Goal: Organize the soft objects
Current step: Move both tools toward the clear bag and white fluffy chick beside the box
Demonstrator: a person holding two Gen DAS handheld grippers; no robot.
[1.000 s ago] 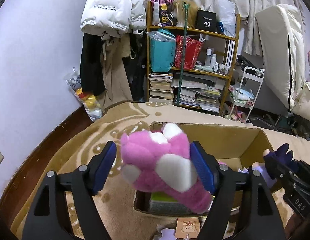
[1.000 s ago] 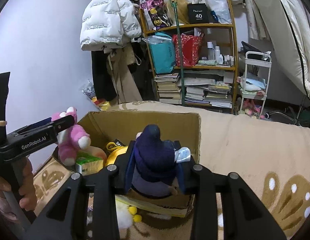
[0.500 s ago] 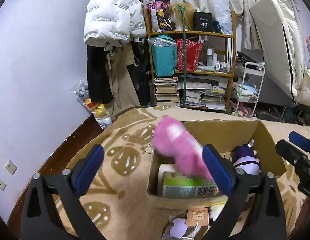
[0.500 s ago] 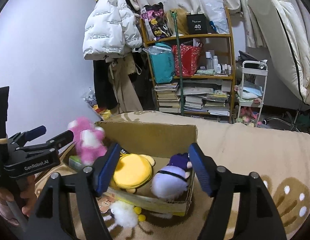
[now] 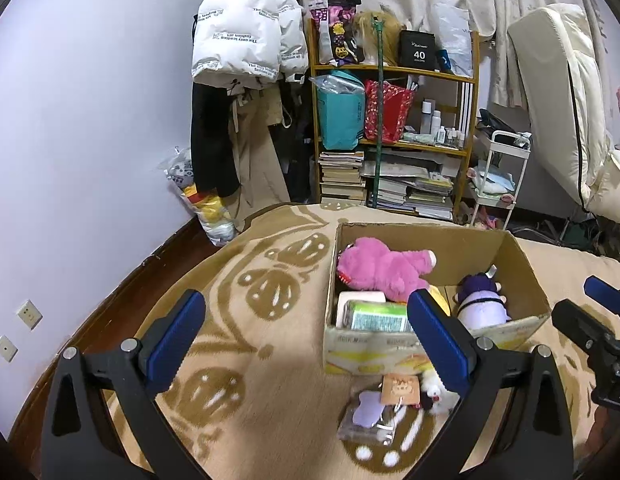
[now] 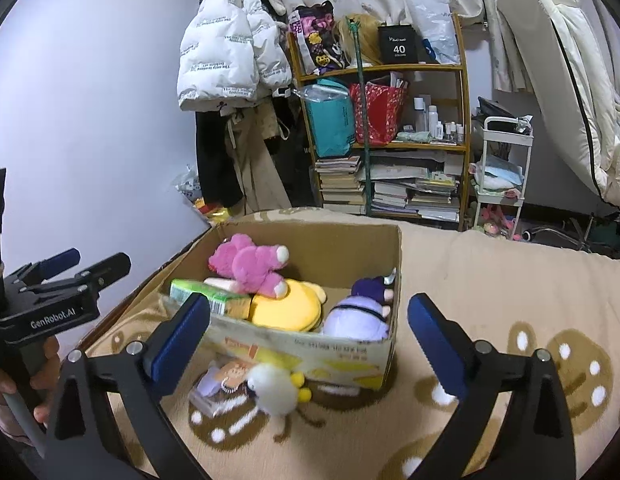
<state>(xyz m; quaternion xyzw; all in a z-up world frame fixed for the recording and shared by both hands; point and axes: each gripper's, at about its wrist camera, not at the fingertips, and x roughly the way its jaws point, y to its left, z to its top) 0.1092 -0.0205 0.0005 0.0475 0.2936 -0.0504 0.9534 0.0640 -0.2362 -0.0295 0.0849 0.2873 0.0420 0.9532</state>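
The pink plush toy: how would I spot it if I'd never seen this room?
Find the open cardboard box on the tan patterned blanket, in front of the bookshelf. The pink plush toy lies inside at the box's far left corner, partly on a yellow plush. It is the only bright pink one, with white paw tips; its neighbour is purple.

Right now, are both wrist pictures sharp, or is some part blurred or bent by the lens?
Left wrist view: mostly sharp, the pink plush toy in the cardboard box is crisp, and the bookshelf bows with fisheye distortion. Right wrist view: slightly softer, with the white fluffy toy before the box smeared.
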